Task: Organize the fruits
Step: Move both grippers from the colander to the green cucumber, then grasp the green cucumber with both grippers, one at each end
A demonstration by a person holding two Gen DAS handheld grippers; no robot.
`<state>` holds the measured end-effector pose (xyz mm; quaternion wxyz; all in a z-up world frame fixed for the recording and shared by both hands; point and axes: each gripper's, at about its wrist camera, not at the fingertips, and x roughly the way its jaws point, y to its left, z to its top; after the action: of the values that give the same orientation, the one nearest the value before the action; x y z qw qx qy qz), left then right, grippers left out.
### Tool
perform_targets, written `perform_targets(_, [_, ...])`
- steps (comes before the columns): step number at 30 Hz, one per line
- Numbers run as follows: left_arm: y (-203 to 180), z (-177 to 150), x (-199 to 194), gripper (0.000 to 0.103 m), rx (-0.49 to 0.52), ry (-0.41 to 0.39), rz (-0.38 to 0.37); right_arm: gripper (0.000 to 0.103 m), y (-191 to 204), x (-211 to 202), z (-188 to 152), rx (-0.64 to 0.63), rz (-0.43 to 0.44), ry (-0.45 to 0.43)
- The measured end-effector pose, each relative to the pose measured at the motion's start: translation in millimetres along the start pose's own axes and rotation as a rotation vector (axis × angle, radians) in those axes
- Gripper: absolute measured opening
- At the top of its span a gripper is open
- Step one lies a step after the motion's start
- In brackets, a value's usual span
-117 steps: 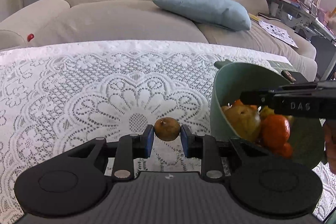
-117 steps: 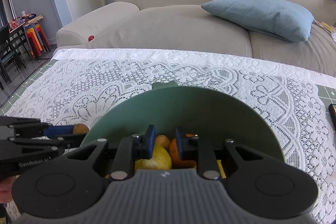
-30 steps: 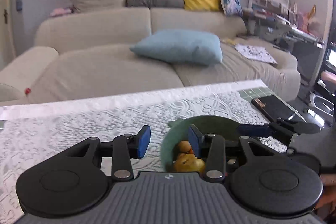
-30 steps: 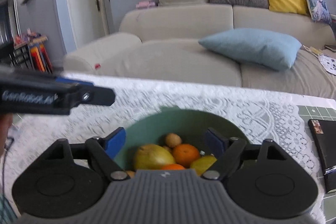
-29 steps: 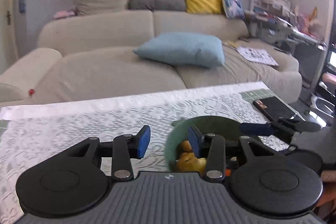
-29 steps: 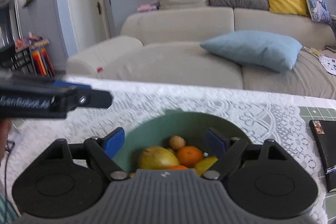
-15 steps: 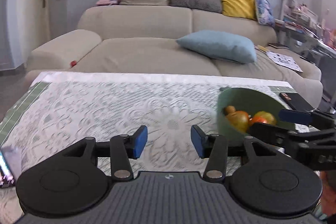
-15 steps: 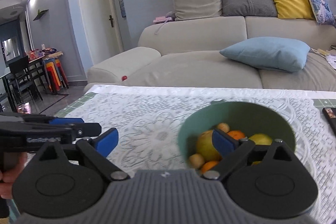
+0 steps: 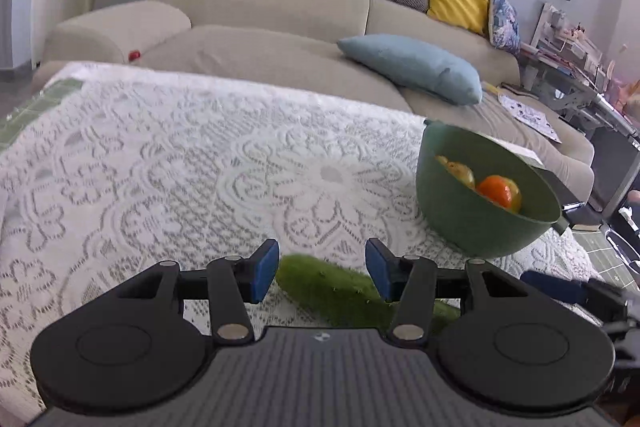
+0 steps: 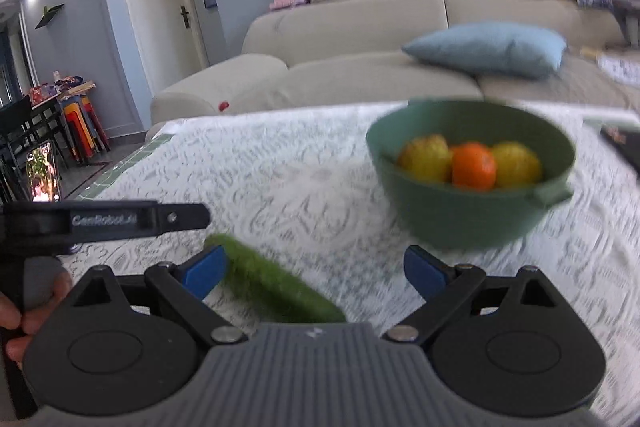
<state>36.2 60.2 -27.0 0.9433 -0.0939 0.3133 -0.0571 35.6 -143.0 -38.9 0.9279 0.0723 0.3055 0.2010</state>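
The long, bumpy dark-green cucumber lies on the lace-covered counter just ahead of your left gripper, whose jaws have just been opening and now straddle its near end without pressing it. Your right gripper stands spread wide, empty, the cucumber beside its left pad. A second ago both hung over the round green bowl of oranges and pears; that now sits ahead to the right, so the cucumber looks next. The left gripper's side reads roughly "GenRobot.AI".

One green bowl stands right, holding one orange and two yellowish fruits; one cucumber lies near, left of it.
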Motion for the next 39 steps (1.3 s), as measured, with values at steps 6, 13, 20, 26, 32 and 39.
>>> perform_targets(6, [11,-6,4,0.060,-0.033,0.012,0.037,0.093,5,16,-16,0.025,-0.022,0.059])
perform_targets(13, [20,-11,7,0.062,-0.065,0.025,0.021,0.093,9,22,-23,0.019,-0.034,0.081])
perform_targets(20, [23,-12,11,0.065,-0.097,0.017,-0.035,0.084,14,28,-27,0.014,-0.025,0.078])
perform_targets(26, [28,-17,21,0.065,-0.154,-0.006,-0.088,0.073,10,35,-25,0.063,0.000,0.073])
perform_targets(32, [34,-18,35,0.069,-0.208,-0.001,-0.084,0.071,7,40,-29,0.085,0.010,0.075])
perform_targets(39, [35,-20,50,0.069,-0.262,0.015,-0.134,0.061,-1,39,-28,0.114,0.014,0.067])
